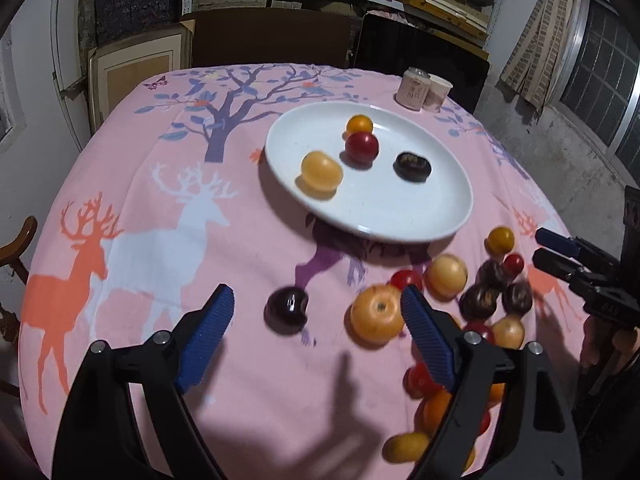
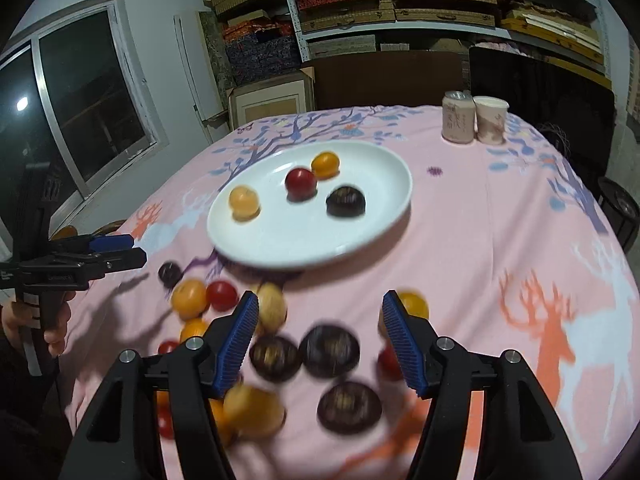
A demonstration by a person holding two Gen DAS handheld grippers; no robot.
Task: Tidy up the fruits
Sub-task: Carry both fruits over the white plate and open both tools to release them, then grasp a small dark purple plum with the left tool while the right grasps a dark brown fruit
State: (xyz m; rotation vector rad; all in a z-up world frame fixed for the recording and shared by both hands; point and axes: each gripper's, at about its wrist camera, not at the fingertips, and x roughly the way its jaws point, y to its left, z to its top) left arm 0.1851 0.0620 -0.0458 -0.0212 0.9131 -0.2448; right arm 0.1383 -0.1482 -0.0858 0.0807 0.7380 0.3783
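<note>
A white plate (image 1: 400,216) (image 2: 304,240) holds a yellow, a red, an orange and a dark fruit. Loose fruits lie in a pile on the cloth in front of it. My left gripper (image 1: 317,296) is open just above the cloth, with a dark plum (image 1: 287,310) lying untouched between its fingers and an orange fruit (image 1: 378,314) against the right one. My right gripper (image 2: 320,300) is open over two dark fruits (image 2: 330,350) (image 2: 275,358), gripping nothing. Each gripper also shows at the edge of the other's view (image 1: 538,246) (image 2: 136,250).
A pink deer-print cloth (image 1: 160,200) covers the table. A can (image 2: 458,118) and a paper cup (image 2: 490,120) stand at the far right corner. Stacked shelves and boxes stand behind the table. A wooden chair (image 1: 20,240) is at the left edge.
</note>
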